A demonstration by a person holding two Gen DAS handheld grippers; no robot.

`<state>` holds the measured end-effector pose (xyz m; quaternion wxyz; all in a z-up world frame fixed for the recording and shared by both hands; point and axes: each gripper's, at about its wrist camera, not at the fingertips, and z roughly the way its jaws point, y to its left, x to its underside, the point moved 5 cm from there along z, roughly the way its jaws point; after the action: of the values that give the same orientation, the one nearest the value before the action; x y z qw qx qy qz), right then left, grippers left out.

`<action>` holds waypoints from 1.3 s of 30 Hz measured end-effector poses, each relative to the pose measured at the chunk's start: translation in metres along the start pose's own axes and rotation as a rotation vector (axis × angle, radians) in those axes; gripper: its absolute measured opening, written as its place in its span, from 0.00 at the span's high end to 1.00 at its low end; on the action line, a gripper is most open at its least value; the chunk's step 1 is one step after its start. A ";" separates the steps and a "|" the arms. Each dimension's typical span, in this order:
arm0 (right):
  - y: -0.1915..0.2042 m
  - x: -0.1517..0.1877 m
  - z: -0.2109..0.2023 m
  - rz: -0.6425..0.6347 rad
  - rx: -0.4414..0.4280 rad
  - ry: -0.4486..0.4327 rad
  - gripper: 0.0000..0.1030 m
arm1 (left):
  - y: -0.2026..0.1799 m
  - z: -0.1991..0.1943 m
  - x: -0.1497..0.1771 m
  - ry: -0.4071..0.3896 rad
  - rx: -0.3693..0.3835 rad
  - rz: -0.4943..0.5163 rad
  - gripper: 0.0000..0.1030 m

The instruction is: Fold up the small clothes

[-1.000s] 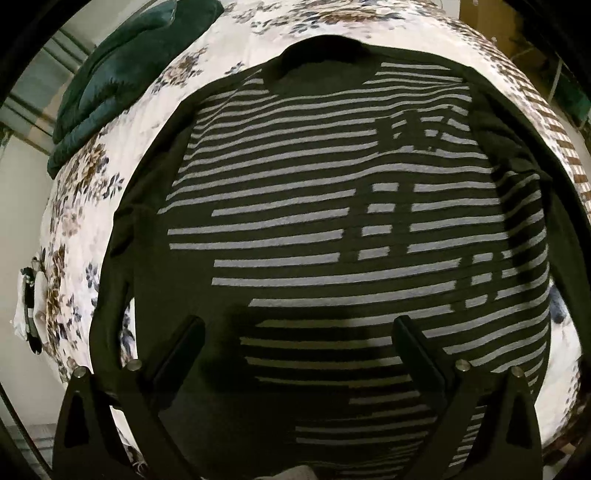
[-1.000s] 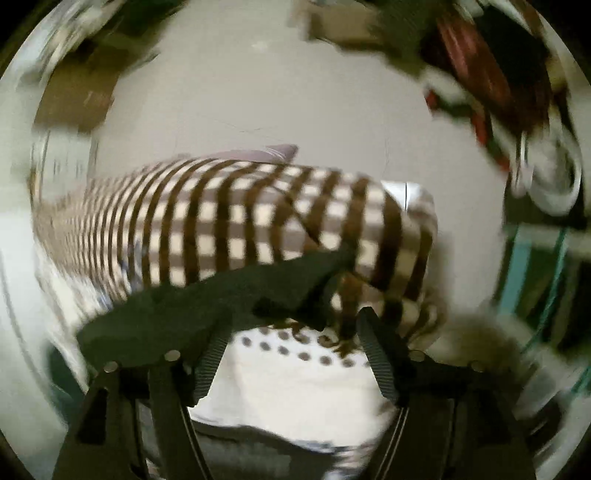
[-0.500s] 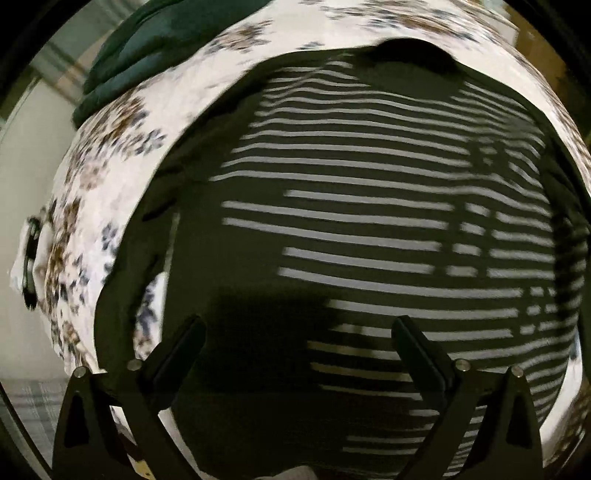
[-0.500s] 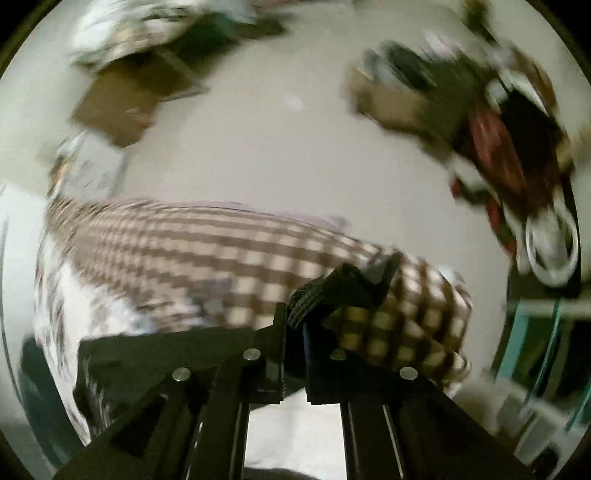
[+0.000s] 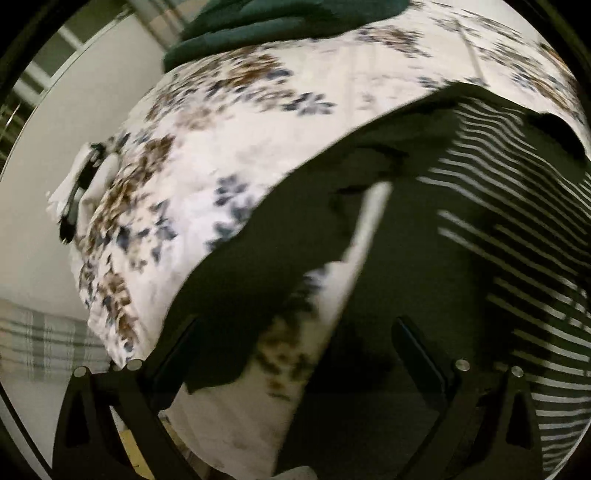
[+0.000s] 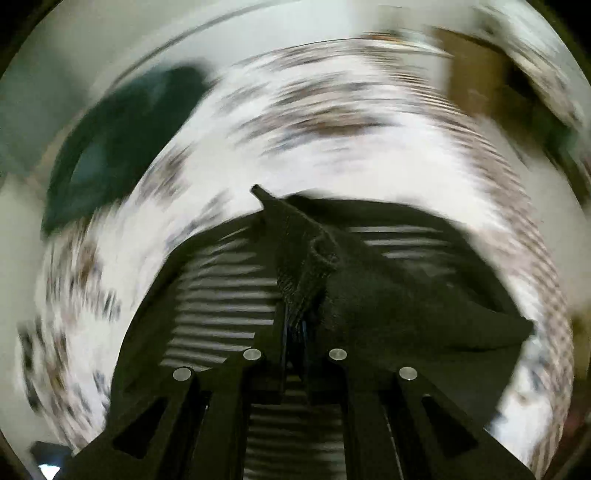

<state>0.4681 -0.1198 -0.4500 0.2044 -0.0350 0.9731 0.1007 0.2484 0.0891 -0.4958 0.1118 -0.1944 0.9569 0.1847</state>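
Note:
A dark sweater with grey stripes (image 5: 517,229) lies on a floral bedsheet (image 5: 258,122). Its dark left sleeve (image 5: 266,280) runs down towards my left gripper (image 5: 295,354), which is open and empty, with the sleeve end and a strip of sheet between its fingers. In the right wrist view my right gripper (image 6: 295,328) is shut on a bunched dark fold of the sweater (image 6: 306,258), held above the striped body (image 6: 221,295). That view is blurred.
A dark green blanket (image 5: 280,18) lies at the far end of the bed, also in the right wrist view (image 6: 110,147). A white-and-black item (image 5: 81,188) sits at the bed's left edge. A checked cloth (image 6: 517,184) lies right.
My left gripper has swung left from over the sweater's body to its left sleeve. My right gripper shut on a sweater fold and has swung from the bed's edge back over the sweater.

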 end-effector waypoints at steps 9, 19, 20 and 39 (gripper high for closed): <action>0.138 0.076 0.109 -0.263 -0.062 0.288 0.72 | 0.058 0.030 0.004 0.040 -0.020 -0.094 0.00; -0.031 0.155 0.006 0.082 -0.067 0.338 0.33 | 0.135 0.054 0.022 0.119 0.077 -0.251 0.00; -0.047 0.160 0.003 0.116 -0.046 0.354 0.33 | 0.143 0.058 0.024 0.127 0.091 -0.276 0.00; -0.096 0.214 0.019 0.247 0.030 0.475 0.33 | 0.213 0.120 0.101 0.268 0.436 -0.752 0.36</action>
<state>0.2901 -0.2151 -0.5708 -0.0432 0.0643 0.9920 0.0994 0.0865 0.2853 -0.5678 0.0843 -0.5225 0.8424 -0.1013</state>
